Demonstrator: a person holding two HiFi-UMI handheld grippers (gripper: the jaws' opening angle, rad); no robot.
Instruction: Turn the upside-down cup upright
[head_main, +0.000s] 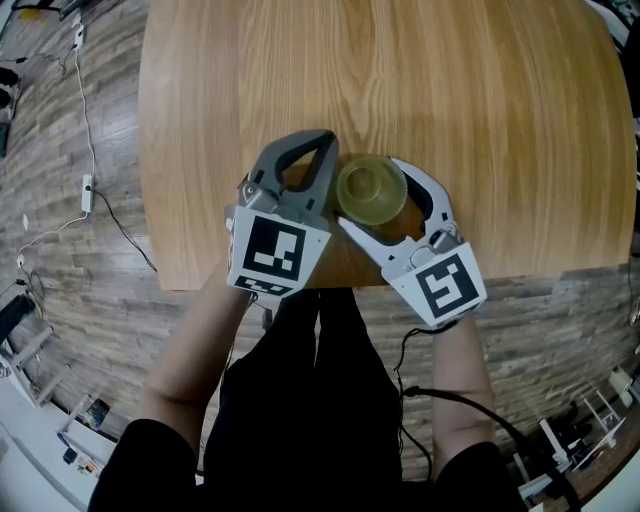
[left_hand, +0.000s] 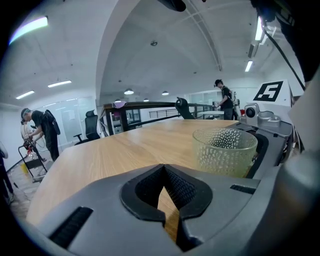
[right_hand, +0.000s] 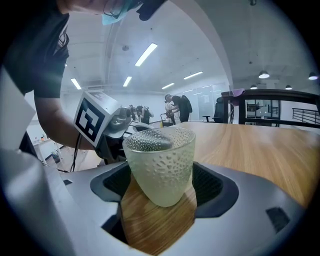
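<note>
Nearest head cam: L forearm (head_main: 195, 350) and R forearm (head_main: 465, 370) over dark clothing (head_main: 310, 400), reaching onto wooden table (head_main: 450, 90). L gripper (head_main: 320, 140): jaws together, pads meeting at tip, nothing between them; hovers or rests near table's front edge (contact unclear), just beside cup on cup's left. R gripper (head_main: 372, 200): jaws spread wide and clamped on cup (right_hand: 160, 165), 1 pad each side of its wall. Cup: pale yellow-green dimpled glass, upright, mouth up, empty, narrow base down at tabletop level; can't tell if base touches wood. Stands betw. R jaws, near front edge, approx. mid-width of table. Beyond table: plank floor (head_main: 60, 230) w/ cable (head_main: 100, 200). Bkgd in gripper views: open office, people (left_hand: 226, 100) standing far off.
</note>
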